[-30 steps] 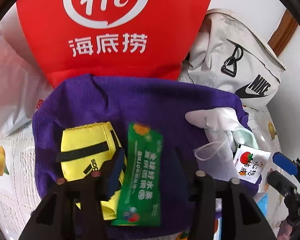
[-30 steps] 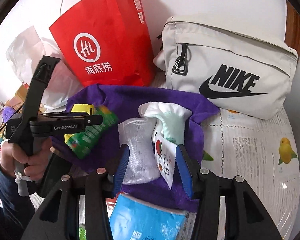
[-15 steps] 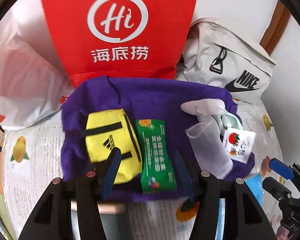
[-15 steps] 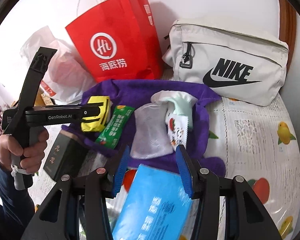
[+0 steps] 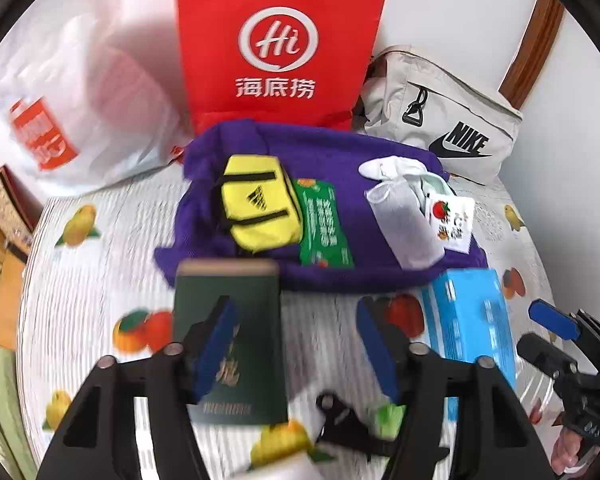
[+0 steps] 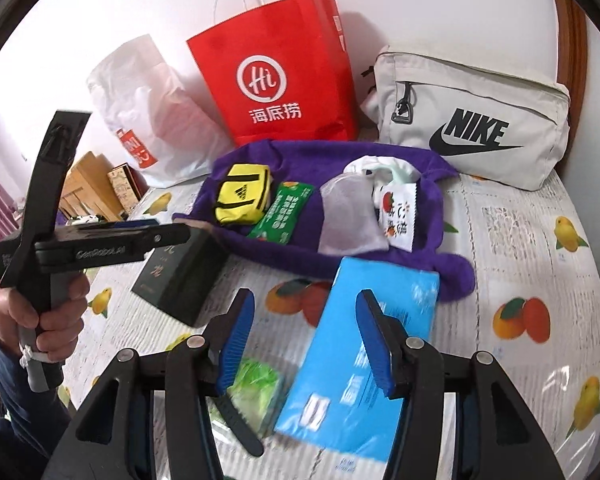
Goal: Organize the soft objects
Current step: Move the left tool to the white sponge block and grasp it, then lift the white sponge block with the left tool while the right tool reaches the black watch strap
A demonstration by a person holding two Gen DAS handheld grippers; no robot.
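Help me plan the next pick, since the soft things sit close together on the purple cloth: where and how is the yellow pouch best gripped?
Probably across the yellow pouch's short width, from above. It lies flat on the purple cloth, and its left side is clear, while the green packet lies close on its right, so one finger should slip in carefully there. Both grippers are empty.

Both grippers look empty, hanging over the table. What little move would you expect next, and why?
Probably the right hand-held gripper dips onto the blue packet. Its jaws have just been opening, nothing is between them, and the packet lies right below, off the purple cloth where the yellow pouch and green packet already sit.
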